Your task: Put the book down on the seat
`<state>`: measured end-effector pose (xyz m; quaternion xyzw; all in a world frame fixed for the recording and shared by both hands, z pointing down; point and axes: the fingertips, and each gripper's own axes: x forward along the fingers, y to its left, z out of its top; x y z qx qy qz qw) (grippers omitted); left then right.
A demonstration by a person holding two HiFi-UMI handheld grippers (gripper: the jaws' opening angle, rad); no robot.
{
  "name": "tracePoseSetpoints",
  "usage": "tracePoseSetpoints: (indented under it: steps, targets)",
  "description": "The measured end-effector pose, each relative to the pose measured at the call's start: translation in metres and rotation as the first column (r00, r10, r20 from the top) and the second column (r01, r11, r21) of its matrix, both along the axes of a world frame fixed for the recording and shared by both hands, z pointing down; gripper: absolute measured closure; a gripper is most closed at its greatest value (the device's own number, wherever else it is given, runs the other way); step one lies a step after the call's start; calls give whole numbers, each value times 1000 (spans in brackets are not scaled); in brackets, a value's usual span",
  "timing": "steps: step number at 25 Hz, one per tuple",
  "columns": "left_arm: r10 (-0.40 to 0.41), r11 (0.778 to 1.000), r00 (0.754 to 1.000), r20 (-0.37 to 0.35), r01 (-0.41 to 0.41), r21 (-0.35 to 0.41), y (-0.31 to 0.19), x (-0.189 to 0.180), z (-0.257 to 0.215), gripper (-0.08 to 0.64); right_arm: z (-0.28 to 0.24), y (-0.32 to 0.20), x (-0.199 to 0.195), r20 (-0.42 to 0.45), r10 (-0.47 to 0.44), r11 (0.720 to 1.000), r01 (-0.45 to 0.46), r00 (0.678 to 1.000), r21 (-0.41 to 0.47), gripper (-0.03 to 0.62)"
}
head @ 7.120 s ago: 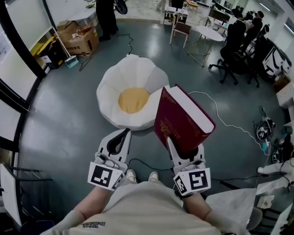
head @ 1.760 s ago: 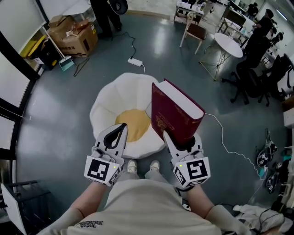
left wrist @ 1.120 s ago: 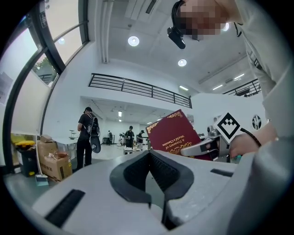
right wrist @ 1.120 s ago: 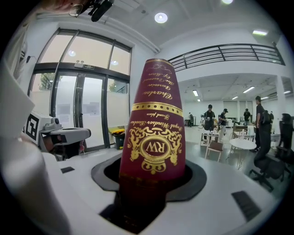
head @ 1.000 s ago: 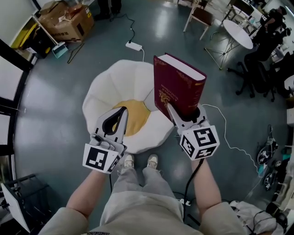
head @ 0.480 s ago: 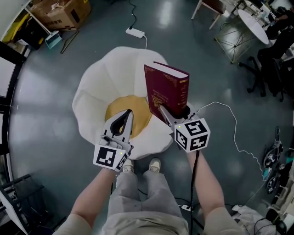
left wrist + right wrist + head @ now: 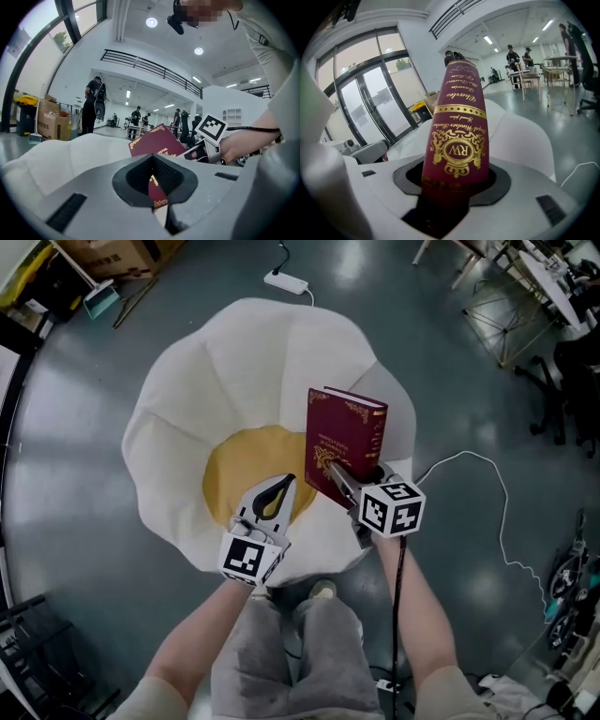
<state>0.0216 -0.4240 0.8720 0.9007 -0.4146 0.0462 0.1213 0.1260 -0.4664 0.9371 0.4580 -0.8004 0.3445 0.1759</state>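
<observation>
A thick maroon book (image 7: 342, 442) with gold lettering stands upright in my right gripper (image 7: 337, 474), which is shut on its lower spine end. The book (image 7: 457, 136) fills the right gripper view, clamped between the jaws. It hangs above the right side of the white petal-shaped seat (image 7: 187, 399), beside its yellow centre cushion (image 7: 234, 470). My left gripper (image 7: 279, 486) is shut and empty over the cushion's near edge, left of the book. The left gripper view shows the book (image 7: 154, 144) and the right gripper's marker cube (image 7: 211, 132) past its own jaws.
A white power strip (image 7: 286, 282) and its cable lie on the grey floor beyond the seat. Another white cable (image 7: 469, 465) runs at the right. Metal table legs (image 7: 511, 306) stand top right. My feet (image 7: 319, 592) are at the seat's near edge. People (image 7: 93, 101) stand far off.
Both grippers have dropped steeply toward the seat, which now looks much larger. The book stays gripped and has come down over the seat's right side. The left gripper stays shut.
</observation>
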Motion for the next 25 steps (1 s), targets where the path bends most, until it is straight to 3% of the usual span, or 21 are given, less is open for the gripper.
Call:
tracePoseSetpoints:
  steps: [5,10,13,18,21,25]
  targets:
    - [-5,999,1000,6,6,-54,0,-2,66,557,89,9,-5,-16,-2,997,1,1000,-82,362]
    - [32,996,999,36,-29,-82,7,-4,108,555,143,12,-1,12,54,987,-52,998,-153,360]
    - [43,994,998,46,-38,-107,12,-7,119,555,167,14,6,-60,81,977,-91,995,-192,358]
    - [48,989,998,37,-43,-139,22,-5,123,555,172,16,19,-103,126,969,-144,987,-199,357]
    - [52,988,998,33,-47,-146,25,-6,118,556,161,17,29,-133,175,964,-197,975,-176,319]
    - [57,987,998,25,-52,-150,27,-7,96,556,132,24,37,-126,206,961,-225,971,-164,318]
